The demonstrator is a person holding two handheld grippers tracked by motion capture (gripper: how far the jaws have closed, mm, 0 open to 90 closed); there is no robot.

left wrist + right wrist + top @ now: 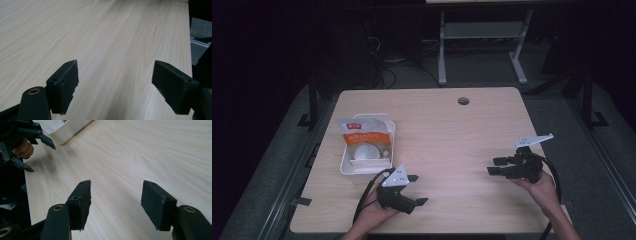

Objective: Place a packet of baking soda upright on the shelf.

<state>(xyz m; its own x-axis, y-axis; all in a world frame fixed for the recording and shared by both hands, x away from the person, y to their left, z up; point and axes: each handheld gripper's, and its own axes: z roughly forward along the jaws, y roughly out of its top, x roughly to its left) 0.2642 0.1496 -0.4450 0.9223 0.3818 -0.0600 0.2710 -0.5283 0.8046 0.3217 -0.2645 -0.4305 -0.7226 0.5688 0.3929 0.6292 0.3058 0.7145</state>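
Observation:
A white rectangular container (343, 159) sits at the table's left, holding a round white object (365, 152) and an orange-and-white packet (364, 131). My left gripper (417, 190) rests near the front edge, just right of the container, held by a hand; its jaws stand wide apart over bare wood (113, 82). My right gripper (496, 166) is at the right side, pointing left, also open with nothing between its jaws (116, 202). In the right gripper view the container's corner (65, 128) and the left gripper (37, 138) appear at upper left.
The light wooden table (452, 135) has a round cable hole (463, 101) near its far edge. A metal desk frame (482, 45) stands on the floor beyond. Cables trail from both grippers toward the front edge.

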